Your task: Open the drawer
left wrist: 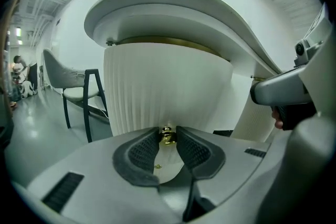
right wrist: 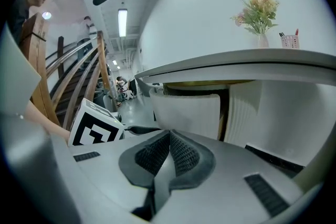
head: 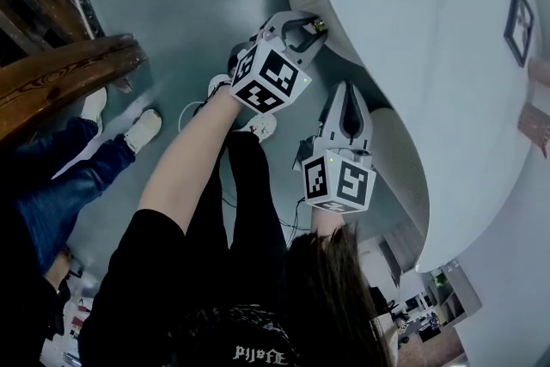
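Left tongs [left wrist: 168, 130] clamping on the small brass knob [left wrist: 167, 137] of the ribbed white drawer [left wrist: 157, 86] sitting under the overhanging rim of the curved counter [left wrist: 173, 2], right tongs [right wrist: 168, 136] hovering just beside, pads pressing together, holding nothing

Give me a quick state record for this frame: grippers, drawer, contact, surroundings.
left gripper: jaws on the gold knob, one pad on each side
right gripper: shut, nothing between its jaws, held beside the left one
gold knob: on the ribbed drawer front, under the white counter
drawer state: cannot tell whether it has started to slide out
surroundings: chair on the floor off to the side; flowers on the counter
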The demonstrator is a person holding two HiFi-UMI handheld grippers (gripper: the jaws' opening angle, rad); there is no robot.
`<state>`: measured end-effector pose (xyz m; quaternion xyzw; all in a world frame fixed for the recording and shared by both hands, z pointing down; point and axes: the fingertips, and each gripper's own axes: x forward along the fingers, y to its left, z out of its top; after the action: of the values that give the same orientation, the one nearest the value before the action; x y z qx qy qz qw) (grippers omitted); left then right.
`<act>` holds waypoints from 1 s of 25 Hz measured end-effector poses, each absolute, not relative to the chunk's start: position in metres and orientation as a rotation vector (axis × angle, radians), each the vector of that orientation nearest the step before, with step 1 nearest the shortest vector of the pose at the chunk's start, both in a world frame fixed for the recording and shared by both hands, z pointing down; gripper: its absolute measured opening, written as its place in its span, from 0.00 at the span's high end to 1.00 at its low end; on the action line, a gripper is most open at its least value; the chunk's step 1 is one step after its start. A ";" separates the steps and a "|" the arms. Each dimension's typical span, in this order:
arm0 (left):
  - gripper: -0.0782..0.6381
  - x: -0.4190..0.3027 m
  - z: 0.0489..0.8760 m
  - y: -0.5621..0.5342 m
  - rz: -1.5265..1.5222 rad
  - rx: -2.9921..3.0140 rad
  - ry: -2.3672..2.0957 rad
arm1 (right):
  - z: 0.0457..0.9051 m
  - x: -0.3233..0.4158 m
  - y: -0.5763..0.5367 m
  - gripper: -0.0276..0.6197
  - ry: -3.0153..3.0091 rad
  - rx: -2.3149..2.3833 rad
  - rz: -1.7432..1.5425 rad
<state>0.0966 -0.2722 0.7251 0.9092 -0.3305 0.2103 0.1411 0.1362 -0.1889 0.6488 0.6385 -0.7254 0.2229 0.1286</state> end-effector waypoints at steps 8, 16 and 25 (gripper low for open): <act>0.73 0.081 0.725 -0.257 0.640 2.588 -0.992 | 0.646 0.132 -0.171 0.92 -2.110 1.847 0.682; 0.73 0.062 0.721 -0.235 0.747 2.566 -0.991 | 0.635 0.139 -0.154 0.92 -2.075 1.866 0.727; 0.73 0.043 0.719 -0.213 0.831 2.517 -1.002 | 0.616 0.140 -0.140 0.92 -2.069 1.855 0.714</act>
<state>0.0433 -0.2125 0.7191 0.8777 -0.3493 0.2899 0.1535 0.1401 -0.1399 0.6157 0.6405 -0.7145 0.2466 0.1356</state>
